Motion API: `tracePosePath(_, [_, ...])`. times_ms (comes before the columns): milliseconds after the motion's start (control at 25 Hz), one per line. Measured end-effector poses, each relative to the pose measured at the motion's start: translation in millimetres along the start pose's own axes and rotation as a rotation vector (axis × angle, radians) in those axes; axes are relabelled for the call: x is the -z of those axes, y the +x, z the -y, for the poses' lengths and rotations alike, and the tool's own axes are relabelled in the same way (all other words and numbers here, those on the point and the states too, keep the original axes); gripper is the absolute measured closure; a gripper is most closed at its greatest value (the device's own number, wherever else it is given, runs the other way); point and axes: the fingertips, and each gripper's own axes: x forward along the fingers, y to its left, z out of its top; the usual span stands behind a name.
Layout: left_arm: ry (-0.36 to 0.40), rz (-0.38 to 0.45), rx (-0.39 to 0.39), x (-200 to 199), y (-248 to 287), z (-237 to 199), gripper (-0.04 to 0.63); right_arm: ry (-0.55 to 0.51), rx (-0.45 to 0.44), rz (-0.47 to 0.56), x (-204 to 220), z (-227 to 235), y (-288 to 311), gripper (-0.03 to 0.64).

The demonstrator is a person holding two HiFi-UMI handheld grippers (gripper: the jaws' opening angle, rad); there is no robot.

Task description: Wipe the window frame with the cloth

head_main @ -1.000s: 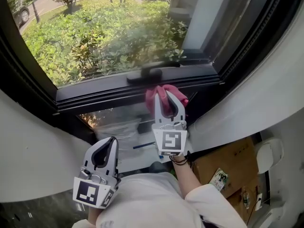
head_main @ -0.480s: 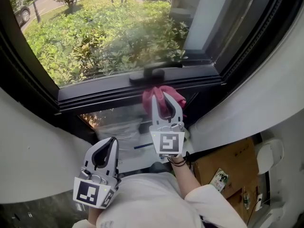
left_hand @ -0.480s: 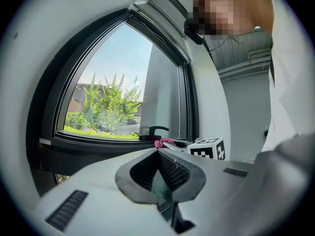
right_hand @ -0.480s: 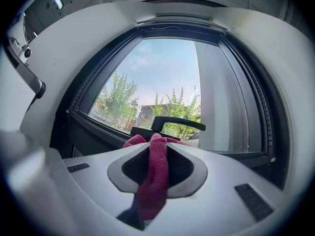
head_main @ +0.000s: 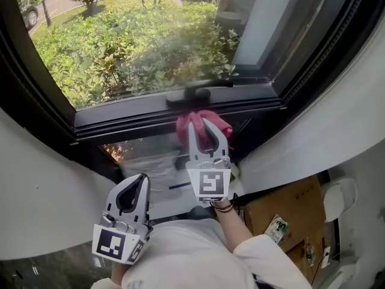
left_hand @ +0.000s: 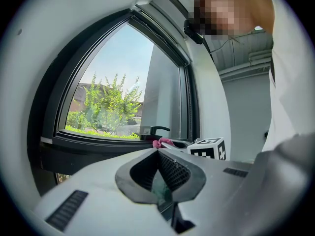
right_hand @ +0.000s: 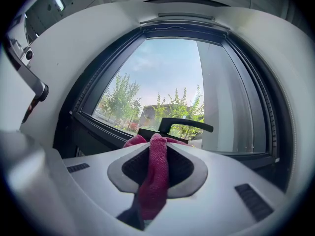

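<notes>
Clamps the pink cloth [head_main: 219, 124] in the right gripper [head_main: 201, 125], arm stretched toward 12 o'clock in the head view. Holds the bunched cloth at the lower rail of the black window frame [head_main: 120, 120], just below the black window handle [head_main: 189, 94]; cannot tell for sure whether cloth and rail touch.

From the right gripper view: jaws pinched together on a fold of the cloth [right_hand: 153, 181], fabric trailing down the gap toward 6 o'clock and bulging past the tips at 12 o'clock, handle [right_hand: 186, 124] just beyond.

Carries the left gripper [head_main: 139, 180] low at 7 o'clock in the head view, close to the body and well apart from the frame. Jaws there closed tip to tip, with only bare ribbed pads [left_hand: 170, 168] between them. Catches, past those tips at 12 o'clock in the left gripper view, a scrap of the cloth [left_hand: 162, 142] and the other gripper's marker cube [left_hand: 209, 148].

Looks out through the glass on green shrubs [head_main: 132, 41] at 11 o'clock. Has a cardboard box [head_main: 283, 212] at 4 o'clock, beneath the white wall.
</notes>
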Motion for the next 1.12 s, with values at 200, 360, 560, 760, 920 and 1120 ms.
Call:
tracePosePath(200, [-0.006,0.003,-0.001,1,-1,-2,0.588,-0.009,-0.011,-0.002,0,-4,1,0.537])
tracePosePath(360, [-0.009,0.008,-0.005,1,-1,-3,0.588,-0.005,-0.021,-0.009,0,-8,1,0.537])
tracePosePath(560, [-0.008,0.011,-0.006,0,0,-1,0.586,-0.006,-0.028,0.014,-3,-10,1,0.537])
tracePosePath(760, [-0.005,0.011,-0.017,0,-3,0,0.588,-0.002,-0.046,-0.006,0,-10,-1,0.537])
tracePosePath(920, [0.004,0.009,-0.030,-2,-8,0,0.587,0.040,-0.075,-0.020,1,-7,-2,0.535])
tracePosePath(1120, [0.004,-0.003,-0.055,2,-16,0,0.586,0.049,-0.114,-0.050,1,-6,-1,0.534])
